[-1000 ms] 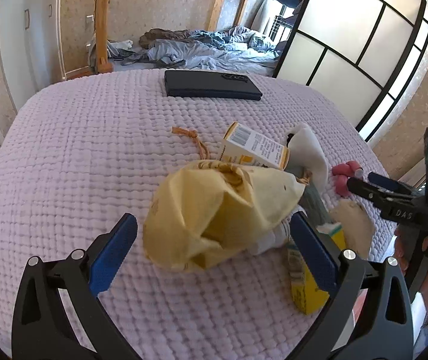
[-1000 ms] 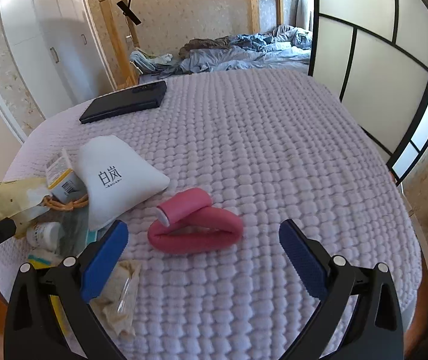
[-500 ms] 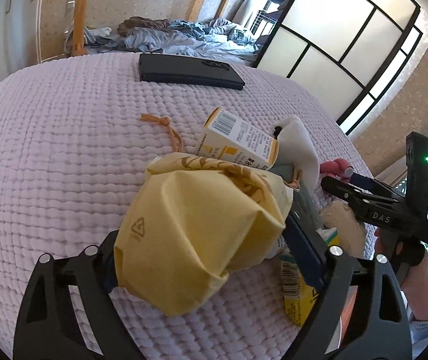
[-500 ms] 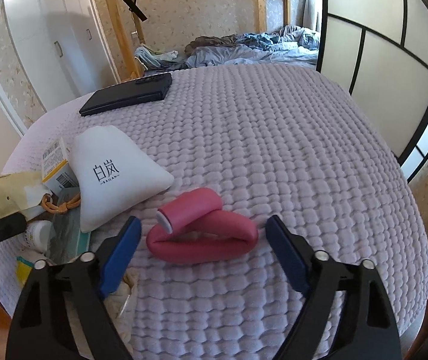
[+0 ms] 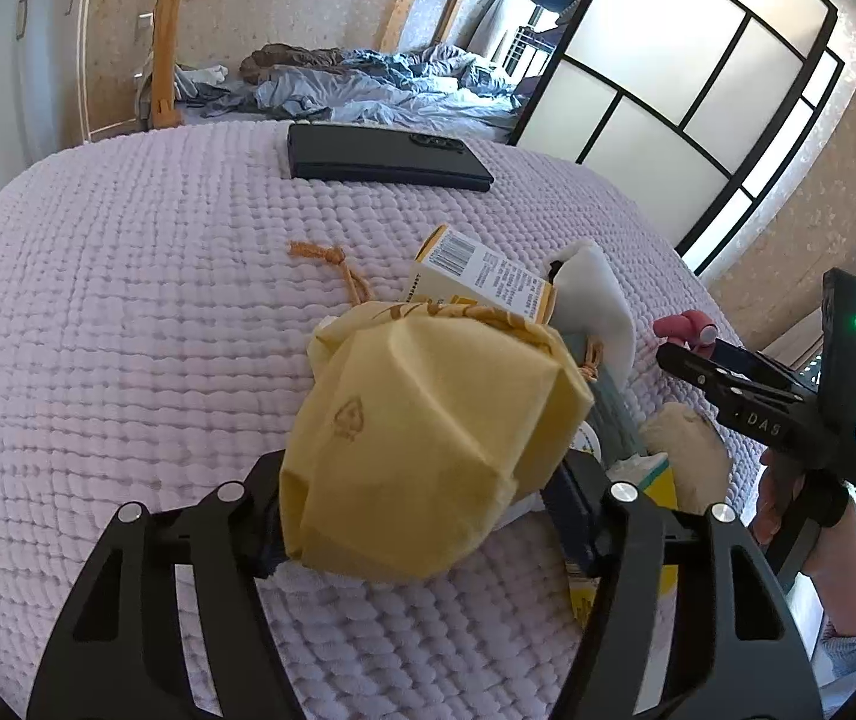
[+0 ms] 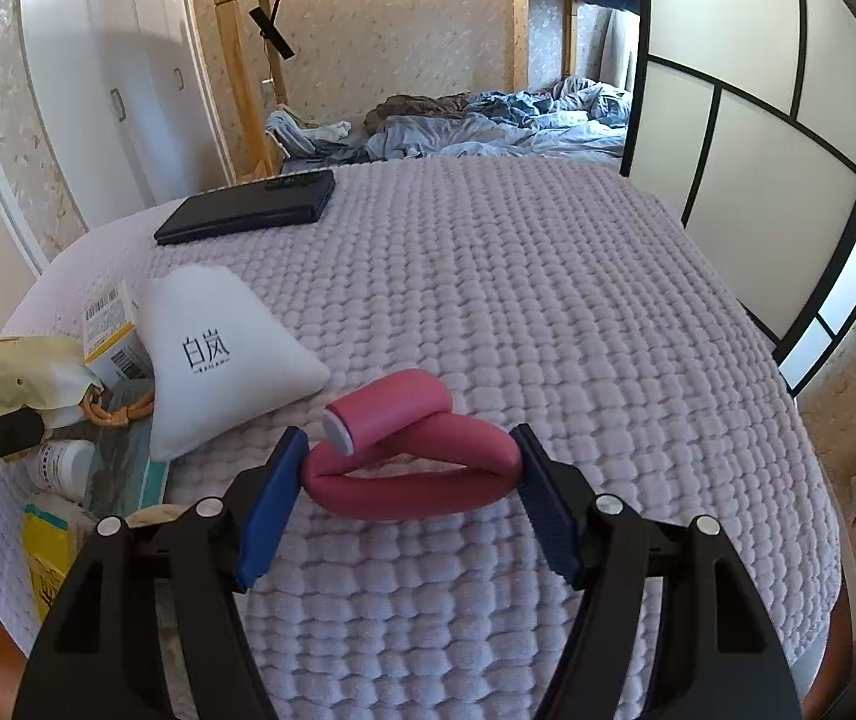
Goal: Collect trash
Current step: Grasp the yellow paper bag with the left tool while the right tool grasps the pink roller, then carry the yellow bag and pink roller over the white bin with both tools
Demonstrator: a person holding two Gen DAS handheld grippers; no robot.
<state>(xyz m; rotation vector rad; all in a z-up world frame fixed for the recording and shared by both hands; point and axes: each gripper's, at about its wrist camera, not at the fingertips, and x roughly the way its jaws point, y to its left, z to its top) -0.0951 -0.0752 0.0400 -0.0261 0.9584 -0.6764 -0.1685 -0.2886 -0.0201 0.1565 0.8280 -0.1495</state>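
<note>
Quilted lilac bedspread (image 6: 548, 300), bearing a litter heap at its near left edge. Yellow drawstring bag (image 5: 428, 450): soft, light, crumpling; left gripper (image 5: 422, 510) has just been closing and pinches its bulging body. Pink foam loop (image 6: 410, 462), beside the white pouch (image 6: 218, 354): springy, light, likely to squash; right gripper (image 6: 407, 504), likewise closing, presses both bent ends.
</note>
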